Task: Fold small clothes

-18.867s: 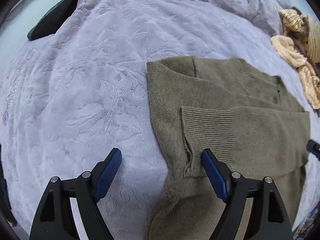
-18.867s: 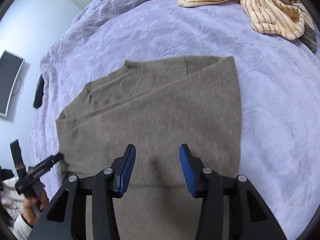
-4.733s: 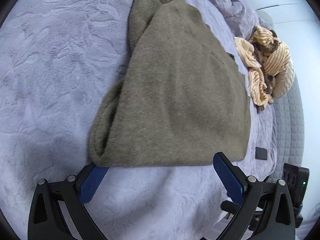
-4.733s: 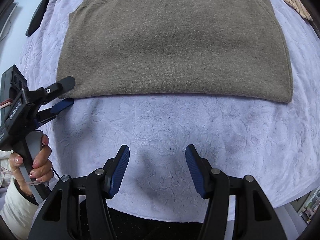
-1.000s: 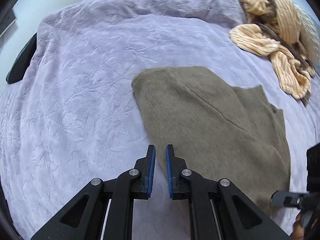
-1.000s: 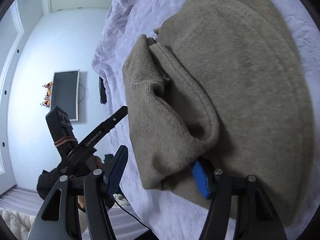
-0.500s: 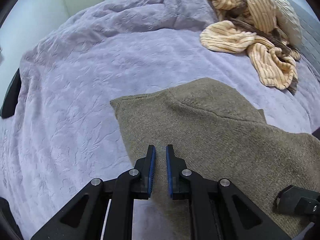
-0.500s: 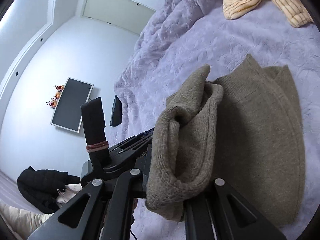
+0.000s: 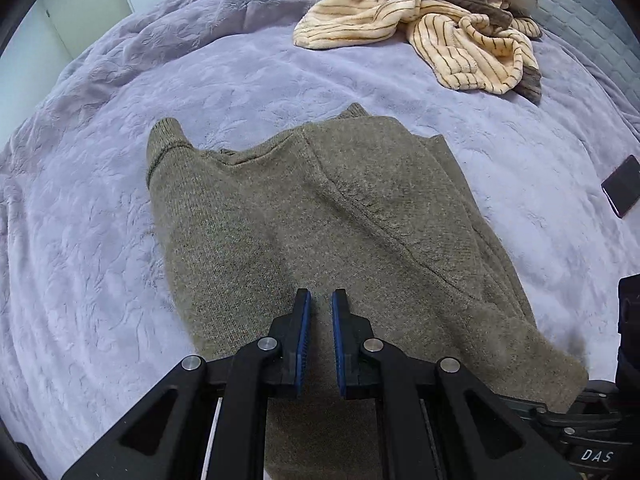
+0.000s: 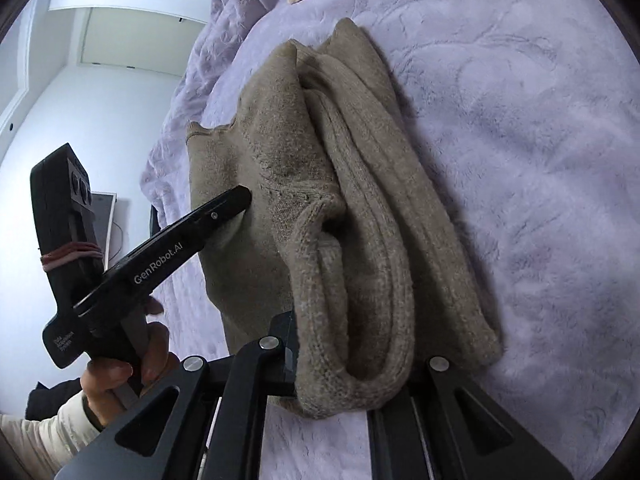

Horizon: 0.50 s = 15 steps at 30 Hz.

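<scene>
Sweater (image 10: 360, 200) bunched in right gripper (image 10: 344, 352) – left gripper (image 9: 320, 312) pressing it.

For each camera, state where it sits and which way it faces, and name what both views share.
Left wrist: on the left gripper, looking along nearly closed fingers over the olive sweater toward striped clothes.
Right wrist: on the right gripper, clamped on the sweater's folded edge, facing the person's hand.
Shared: sweater, purple blanket.

Bed (image 9: 100, 240) under a rumpled lilac blanket (image 9: 240, 80), folded olive sweater (image 9: 320, 208) lying near the middle, heap of cream striped clothes (image 9: 440, 24) at the far right, dark phone (image 9: 622, 192) on the right edge
</scene>
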Tool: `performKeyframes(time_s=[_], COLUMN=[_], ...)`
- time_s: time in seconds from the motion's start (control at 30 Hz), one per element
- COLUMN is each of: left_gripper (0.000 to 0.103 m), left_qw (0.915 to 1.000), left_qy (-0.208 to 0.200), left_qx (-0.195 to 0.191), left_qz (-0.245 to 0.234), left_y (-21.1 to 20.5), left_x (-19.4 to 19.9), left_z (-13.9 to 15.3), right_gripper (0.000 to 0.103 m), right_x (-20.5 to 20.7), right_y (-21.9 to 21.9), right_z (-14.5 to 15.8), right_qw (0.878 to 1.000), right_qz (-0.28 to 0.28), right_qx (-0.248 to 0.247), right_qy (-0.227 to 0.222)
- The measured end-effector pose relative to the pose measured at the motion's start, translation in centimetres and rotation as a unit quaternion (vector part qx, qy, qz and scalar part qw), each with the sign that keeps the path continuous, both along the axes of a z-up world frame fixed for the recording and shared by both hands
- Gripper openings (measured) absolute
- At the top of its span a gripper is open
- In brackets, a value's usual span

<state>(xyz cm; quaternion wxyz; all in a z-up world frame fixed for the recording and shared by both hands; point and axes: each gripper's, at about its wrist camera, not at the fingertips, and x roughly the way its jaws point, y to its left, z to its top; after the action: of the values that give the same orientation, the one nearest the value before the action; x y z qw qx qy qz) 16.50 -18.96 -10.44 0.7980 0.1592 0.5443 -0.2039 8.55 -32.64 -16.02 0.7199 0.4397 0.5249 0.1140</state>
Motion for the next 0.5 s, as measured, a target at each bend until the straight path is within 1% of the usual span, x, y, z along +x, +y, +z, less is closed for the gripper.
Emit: performKeyframes(time_s=[0.03, 0.07, 0.1, 0.13, 0.17, 0.2, 0.23, 0.27, 0.3, 0.33, 0.43, 0.47, 0.5], left_gripper=[0.012, 0.012, 0.012, 0.012, 0.022, 0.036, 0.08, 0.1, 0.102, 0.102, 0.102, 0.102, 0.102], left_qw=[1.0, 0.9999, 0.9998, 0.9996, 0.9993, 0.9989, 0.9983, 0.9976, 0.9966, 0.9961, 0.9923, 0.9907, 0.9893], left_qy=[-0.001, 0.0, 0.002, 0.003, 0.006, 0.007, 0.006, 0.0, -0.017, -0.019, -0.005, 0.001, 0.005], left_qx=[-0.004, -0.006, -0.006, -0.007, -0.013, -0.02, -0.027, -0.023, -0.014, -0.012, -0.026, -0.028, -0.028], left_qz=[0.005, 0.01, 0.018, 0.027, 0.034, 0.042, 0.051, 0.065, 0.08, 0.086, 0.121, 0.133, 0.143], left_y=[0.3, 0.7, 1.1, 1.6, 2.1, 2.7, 3.3, 3.8, 4.4, 4.8, 6.5, 7.0, 7.5], left_x=[0.0, 0.0, 0.1, 0.1, 0.2, 0.2, 0.2, 0.3, 0.2, 0.4, 1.3, 1.7, 2.0], left_z=[0.3, 0.6, 0.8, 1.2, 1.4, 1.7, 2.1, 2.5, 2.9, 3.0, 2.9, 2.7, 2.6], right_gripper=[0.014, 0.026, 0.034, 0.034, 0.035, 0.035, 0.035, 0.035, 0.035, 0.035, 0.035, 0.039, 0.04], right_x=[0.0, 0.0, 0.0, -0.1, -0.3, -0.4, -0.2, 0.1, 1.1, 2.2, 7.1, 9.3, 10.8], right_y=[-0.1, -0.4, -0.7, -1.4, -2.2, -3.2, -4.2, -5.0, -5.6, -6.1, -6.2, -5.7, -5.3], right_z=[0.2, 0.6, 1.2, 2.2, 3.0, 4.3, 5.5, 6.6, 7.2, 7.5, 7.4, 7.0, 6.5], right_qw=[1.0, 1.0, 0.999, 0.999, 0.999, 0.998, 0.998, 0.997, 0.997, 0.997, 0.996, 0.996, 0.995], right_qz=[0.007, 0.012, 0.02, 0.025, 0.026, 0.024, 0.022, 0.021, 0.023, 0.028, 0.057, 0.07, 0.079], right_qx=[0.005, -0.006, -0.024, -0.041, -0.046, -0.051, -0.062, -0.066, -0.066, -0.063, -0.045, -0.041, -0.042], right_qy=[0.003, 0.008, 0.014, 0.015, 0.008, -0.004, -0.015, -0.026, -0.033, -0.038, -0.045, -0.045, -0.041])
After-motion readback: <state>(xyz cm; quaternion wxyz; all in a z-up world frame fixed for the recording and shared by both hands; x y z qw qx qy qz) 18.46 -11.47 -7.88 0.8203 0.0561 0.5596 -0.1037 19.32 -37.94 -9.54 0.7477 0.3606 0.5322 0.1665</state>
